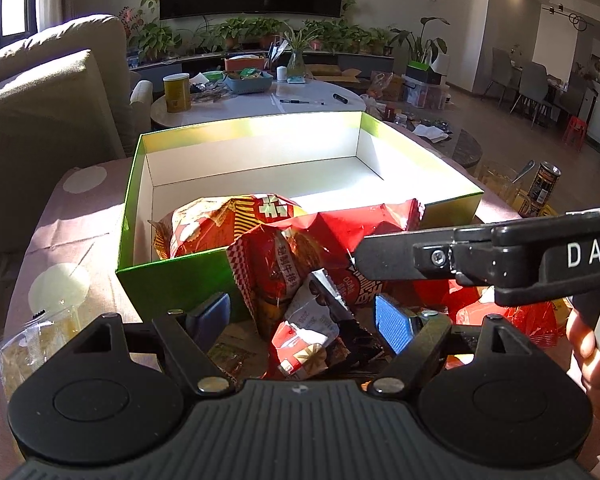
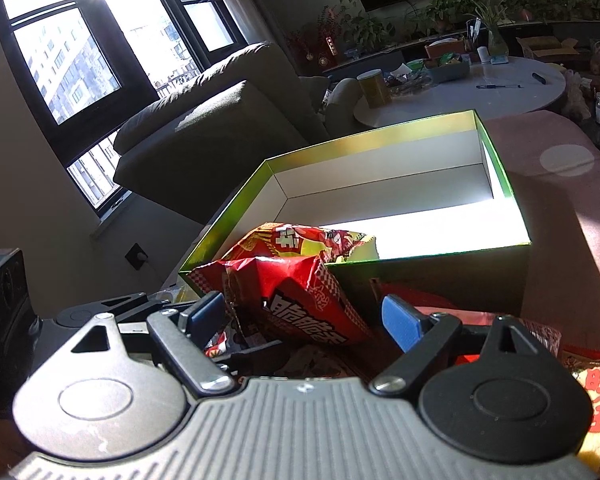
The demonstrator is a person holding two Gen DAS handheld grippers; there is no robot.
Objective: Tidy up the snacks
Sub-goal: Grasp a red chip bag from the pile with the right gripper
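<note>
I see green box (image 1: 172,280) on table; yellow-red snack bag (image 1: 228,224) inside its near corner. Red bag (image 2: 300,292), Chinese print, leans over near wall between my right gripper (image 2: 308,318) pads, unclenched. Left gripper (image 1: 300,316) spread, small packet (image 1: 316,328) between, ungripped. "DAS" on right gripper.

The red snack bag (image 2: 296,296) hides whether the right gripper (image 2: 306,322) has its pads pressing on it. The small silver-and-red packet (image 1: 312,332) between the left gripper (image 1: 304,316) pads is half buried (its print too small to read). The hand (image 1: 596,360) is cut off by the right edge, as is the yellow packet (image 2: 598,412) in the right wrist view.
</note>
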